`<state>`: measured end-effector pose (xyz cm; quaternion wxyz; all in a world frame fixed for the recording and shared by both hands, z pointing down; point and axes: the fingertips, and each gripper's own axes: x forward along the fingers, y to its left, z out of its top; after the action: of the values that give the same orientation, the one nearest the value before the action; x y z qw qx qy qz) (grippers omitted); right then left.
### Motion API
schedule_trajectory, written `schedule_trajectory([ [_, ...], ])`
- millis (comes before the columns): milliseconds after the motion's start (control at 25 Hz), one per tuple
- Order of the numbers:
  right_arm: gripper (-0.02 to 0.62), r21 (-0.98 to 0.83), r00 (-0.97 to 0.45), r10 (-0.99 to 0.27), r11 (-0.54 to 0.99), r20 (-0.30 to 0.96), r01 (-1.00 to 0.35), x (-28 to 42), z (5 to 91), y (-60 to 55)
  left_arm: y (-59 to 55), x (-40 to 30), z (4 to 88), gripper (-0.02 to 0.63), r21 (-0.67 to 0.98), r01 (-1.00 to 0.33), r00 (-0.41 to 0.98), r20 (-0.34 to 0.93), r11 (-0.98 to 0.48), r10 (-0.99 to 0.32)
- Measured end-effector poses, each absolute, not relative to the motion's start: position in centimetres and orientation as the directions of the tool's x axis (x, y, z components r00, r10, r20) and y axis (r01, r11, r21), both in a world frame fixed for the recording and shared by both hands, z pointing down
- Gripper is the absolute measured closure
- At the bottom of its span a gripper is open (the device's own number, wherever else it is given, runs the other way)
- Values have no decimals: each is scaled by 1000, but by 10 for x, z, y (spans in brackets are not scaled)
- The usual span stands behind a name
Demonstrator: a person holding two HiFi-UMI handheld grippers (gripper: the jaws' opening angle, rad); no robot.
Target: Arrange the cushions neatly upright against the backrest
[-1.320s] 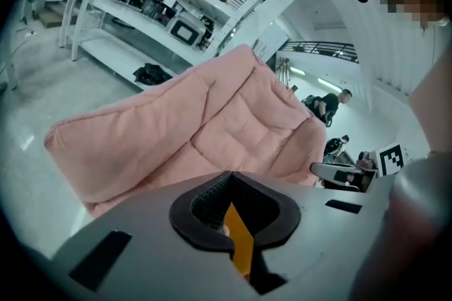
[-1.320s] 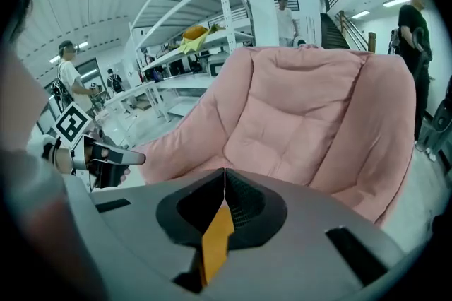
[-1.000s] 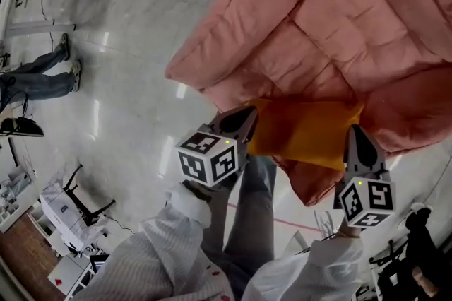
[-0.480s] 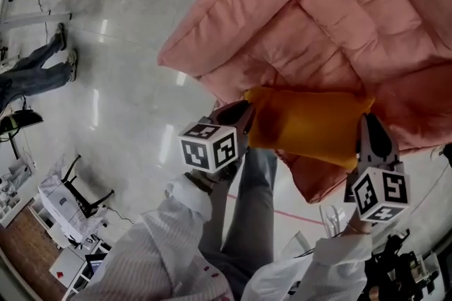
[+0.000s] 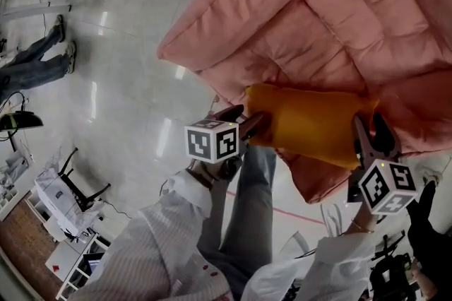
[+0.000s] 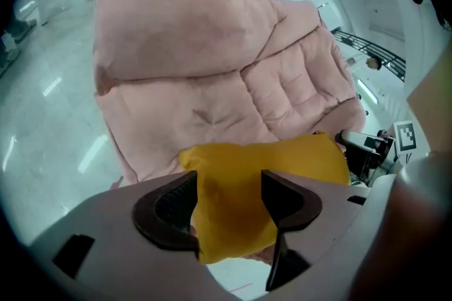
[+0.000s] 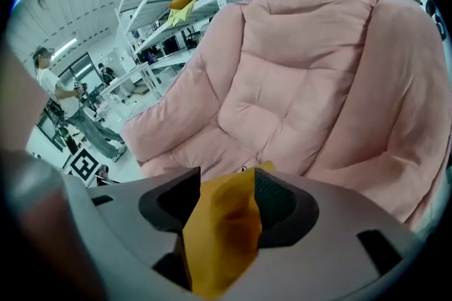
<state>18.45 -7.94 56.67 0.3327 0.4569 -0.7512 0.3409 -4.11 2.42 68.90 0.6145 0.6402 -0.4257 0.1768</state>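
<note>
Head view: the orange cushion lay low across the front of the pink padded chair. It was delivered but not yet stood up.

Left gripper view: my left gripper had just been opening, with the cushion's corner loose between its jaws.

Right gripper view: my right gripper was likewise letting go of the other end. Propping the cushion against the backrest remained.

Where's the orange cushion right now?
In the head view, the orange cushion lies on the front of the pink chair, its ends between the left gripper and right gripper, whose jaws have just opened.
</note>
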Motion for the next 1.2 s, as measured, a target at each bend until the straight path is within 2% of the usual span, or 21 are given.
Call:
schedule_trajectory([
  [240,381,-232,-352,-405,317,844,-920,194,583,-79,31,-42,706,251,652,-743,593,745,151,-304],
  [400,364,-235,-330,-335,295,882,-926,203,597,-70,38,-36,716,232,677,-722,636,730,140,-250],
  [640,365,-260,-335,-292,266,896,-928,201,605,-67,42,-28,724,233,704,-679,667,710,210,-226],
  [880,373,-252,-339,-279,305,898,-918,196,606,-66,39,-21,719,335,712,-667,667,701,217,-252],
  [1080,455,-240,-346,-272,354,898,-904,192,605,-61,38,-18,713,408,708,-683,658,703,178,-268],
  [1200,477,-247,-358,-271,368,893,-896,189,602,-55,41,-19,708,431,697,-698,649,713,162,-266],
])
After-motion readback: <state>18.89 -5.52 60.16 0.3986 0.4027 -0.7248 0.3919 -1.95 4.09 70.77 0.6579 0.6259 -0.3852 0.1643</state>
